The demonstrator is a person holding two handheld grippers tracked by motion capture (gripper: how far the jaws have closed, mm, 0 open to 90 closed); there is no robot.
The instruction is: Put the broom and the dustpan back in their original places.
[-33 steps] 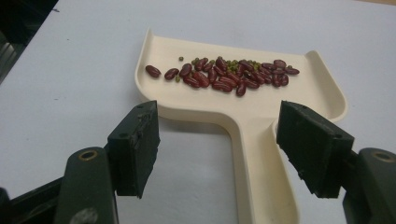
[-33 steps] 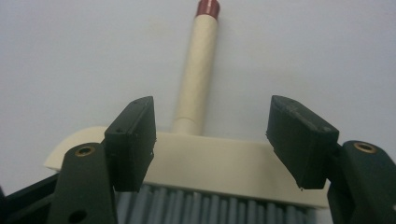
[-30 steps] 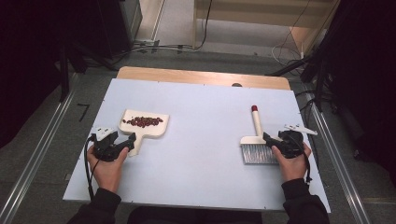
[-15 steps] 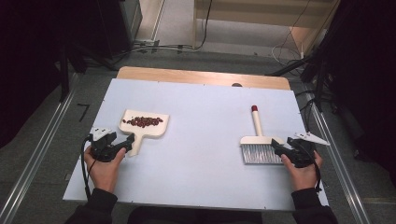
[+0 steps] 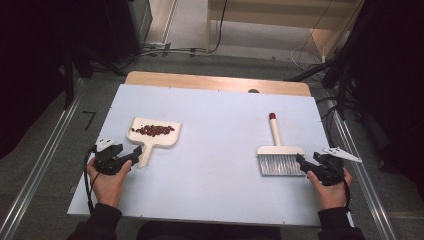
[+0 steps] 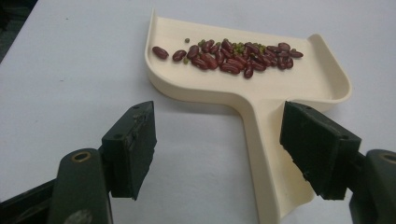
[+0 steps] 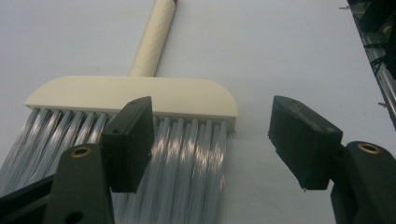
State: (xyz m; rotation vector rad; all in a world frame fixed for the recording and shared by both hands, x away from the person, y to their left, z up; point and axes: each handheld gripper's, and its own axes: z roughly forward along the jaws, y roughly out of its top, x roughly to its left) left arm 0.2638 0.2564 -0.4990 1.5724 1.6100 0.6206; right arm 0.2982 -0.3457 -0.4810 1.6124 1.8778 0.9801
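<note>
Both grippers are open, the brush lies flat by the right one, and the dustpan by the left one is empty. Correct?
Not quite: the dustpan is not empty. The left gripper view shows red beans lying in it. The rest holds.

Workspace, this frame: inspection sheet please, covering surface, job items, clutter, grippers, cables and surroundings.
Surface: pale blue table top, wooden strip at its far edge.
Job's things: cream dustpan holding red beans and some small green ones; brush lying flat.
Clutter: nothing seen.
Grippers: left gripper open, dustpan handle between its jaws; right gripper open at the bristles' edge.
Cables: black cables on floor.
Surroundings: grey floor, metal rails.
</note>
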